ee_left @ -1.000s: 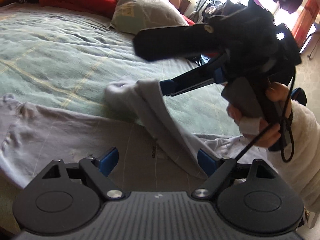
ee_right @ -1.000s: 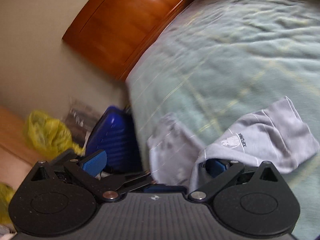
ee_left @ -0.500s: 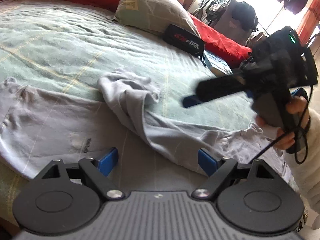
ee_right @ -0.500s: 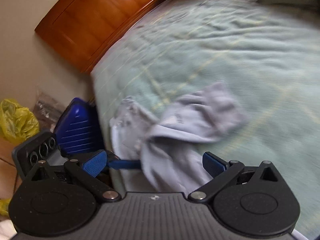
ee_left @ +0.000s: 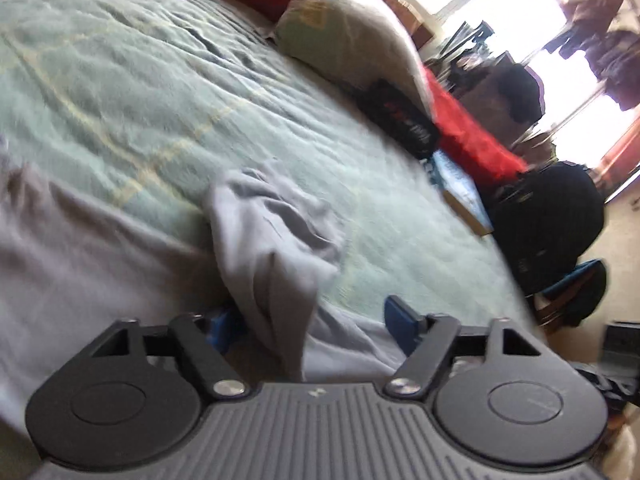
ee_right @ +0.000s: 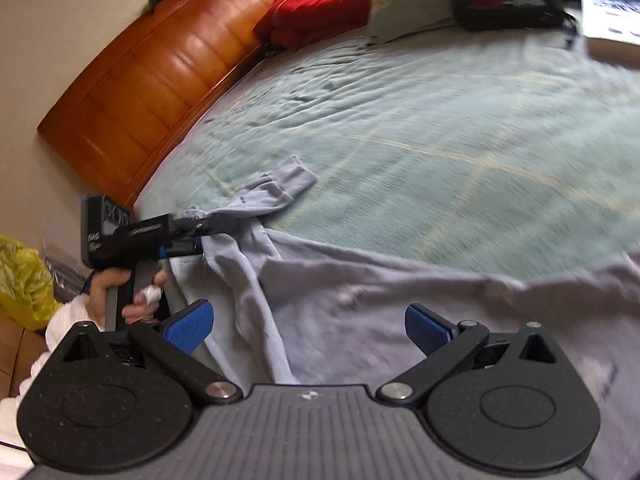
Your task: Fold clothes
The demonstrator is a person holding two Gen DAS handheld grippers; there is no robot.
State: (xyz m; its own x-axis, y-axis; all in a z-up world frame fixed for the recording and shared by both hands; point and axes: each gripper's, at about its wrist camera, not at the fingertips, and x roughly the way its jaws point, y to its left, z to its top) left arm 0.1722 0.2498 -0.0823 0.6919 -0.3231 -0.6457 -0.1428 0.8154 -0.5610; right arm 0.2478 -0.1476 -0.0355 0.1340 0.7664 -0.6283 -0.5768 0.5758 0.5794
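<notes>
Grey long-sleeve top [ee_right: 360, 292] spread along near edge of bed [ee_right: 460, 120], on green blanket; one sleeve [ee_left: 272, 240] thrown across body, cuff end out on blanket. Soft, light, limp knit: no stiffness, sags and bunches wherever lifted, likely drags on fuzzy blanket rather than sliding. Not fragile.

Left gripper [ee_left: 308, 320] closing, raised ridge of sleeve fabric between jaws; pads not clearly pressing yet. Same gripper [ee_right: 192, 236] seen from right wrist view, tips at sleeve near shoulder seam, hand [ee_right: 120, 296] on handle. Right gripper [ee_right: 308, 320] spread wide over torso, nothing pinched.

Best holds, as judged: seams, cuff, hem corners, thicker doubled edges. Pinching single layer mid-panel risks dragging whole garment and wrinkling. Two-point hold probably needed to keep fold line straight.
</notes>
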